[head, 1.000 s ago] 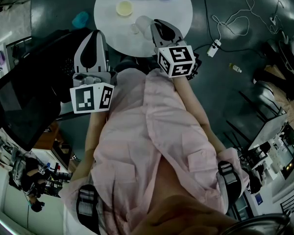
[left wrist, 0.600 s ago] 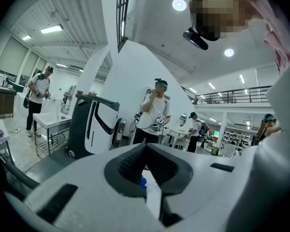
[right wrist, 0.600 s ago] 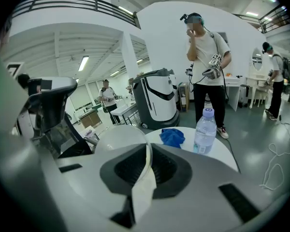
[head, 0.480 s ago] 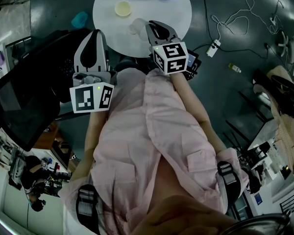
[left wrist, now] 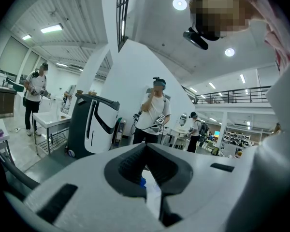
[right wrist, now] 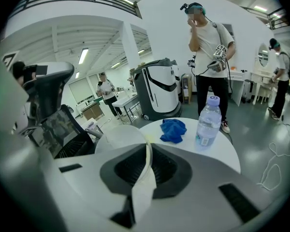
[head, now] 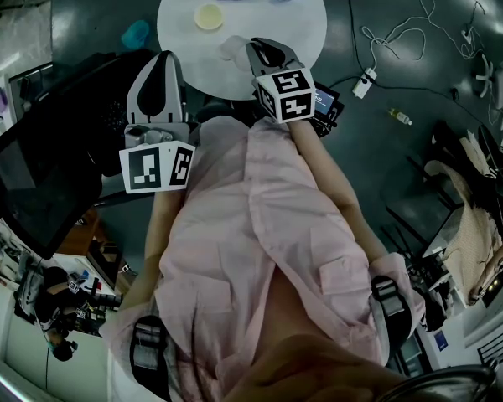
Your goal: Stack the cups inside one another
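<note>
The left gripper (head: 159, 64) hangs off the worktop's near-left edge with its jaws pressed together on nothing; in the left gripper view (left wrist: 145, 147) the tips meet and only slivers of background show below them, so it looks like a spare for now. On the round white worktop (head: 306, 32) a yellow cup (head: 208, 16) stands mouth-up towards the far-left part, apart from everything else. Nearer the person, close to the near edge, a translucent cup (head: 232, 48) is held by the right gripper (head: 253, 48). The right gripper view shows that gripper (right wrist: 147, 147) clamped on the cup (right wrist: 117, 138) by its thin wall, one jaw inside and one outside. A blue cloth (right wrist: 173, 130) and a water bottle (right wrist: 207, 122) sit at the far edge, clear of the line between the two cups. The step in hand appears to be carrying the held cup across to the yellow one. To do it well, keep the cup level, centre it over the yellow cup's mouth, and lower it straight. The pinched wall looks soft, so squeeze no harder than needed. Let go only once it is seated, then draw the inner jaw straight up so the stack is not dragged along.
</note>
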{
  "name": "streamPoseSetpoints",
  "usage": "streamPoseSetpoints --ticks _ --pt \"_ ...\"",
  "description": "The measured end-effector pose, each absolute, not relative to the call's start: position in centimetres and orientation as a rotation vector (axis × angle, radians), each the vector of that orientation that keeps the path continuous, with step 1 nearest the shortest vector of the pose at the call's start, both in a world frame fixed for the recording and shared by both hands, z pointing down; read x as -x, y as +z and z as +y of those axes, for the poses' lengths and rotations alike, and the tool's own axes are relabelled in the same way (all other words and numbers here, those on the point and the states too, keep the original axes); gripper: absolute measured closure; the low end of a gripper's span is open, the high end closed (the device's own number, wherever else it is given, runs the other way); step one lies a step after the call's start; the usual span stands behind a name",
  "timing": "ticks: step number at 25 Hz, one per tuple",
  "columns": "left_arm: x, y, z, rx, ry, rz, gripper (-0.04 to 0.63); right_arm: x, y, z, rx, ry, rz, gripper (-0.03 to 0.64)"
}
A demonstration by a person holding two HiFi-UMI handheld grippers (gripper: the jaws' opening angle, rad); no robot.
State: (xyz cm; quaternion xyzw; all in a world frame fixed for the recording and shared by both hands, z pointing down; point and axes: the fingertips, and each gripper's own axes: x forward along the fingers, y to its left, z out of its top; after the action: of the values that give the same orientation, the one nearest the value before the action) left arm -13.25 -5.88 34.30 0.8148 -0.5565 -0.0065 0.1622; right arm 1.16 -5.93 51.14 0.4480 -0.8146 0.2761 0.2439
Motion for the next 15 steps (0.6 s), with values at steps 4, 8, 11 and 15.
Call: streamPoseSetpoints --ticks 4,8,11,15 --pt "13.4 34.4 -6.0 -2.319 -0.017 -1.593 0.580 -0.9 51.8 -5.9 -1.193 0.766 -2.205 0.575" --pt "13.4 34.5 -6.1 -2.309 -0.016 -1.600 0.579 -0.9 52.7 -5.8 -1.164 0.769 -2.182 0.575" --pt "13.5 34.6 -6.1 -2.302 -0.015 -1.606 0.580 -0.8 53.5 -5.7 -1.136 0.765 -2.166 0.575" --pt "13.6 34.7 -5.9 -2.289 -0.014 -1.620 0.580 -0.6 54.4 -5.3 -1.099 0.762 -2.156 0.575"
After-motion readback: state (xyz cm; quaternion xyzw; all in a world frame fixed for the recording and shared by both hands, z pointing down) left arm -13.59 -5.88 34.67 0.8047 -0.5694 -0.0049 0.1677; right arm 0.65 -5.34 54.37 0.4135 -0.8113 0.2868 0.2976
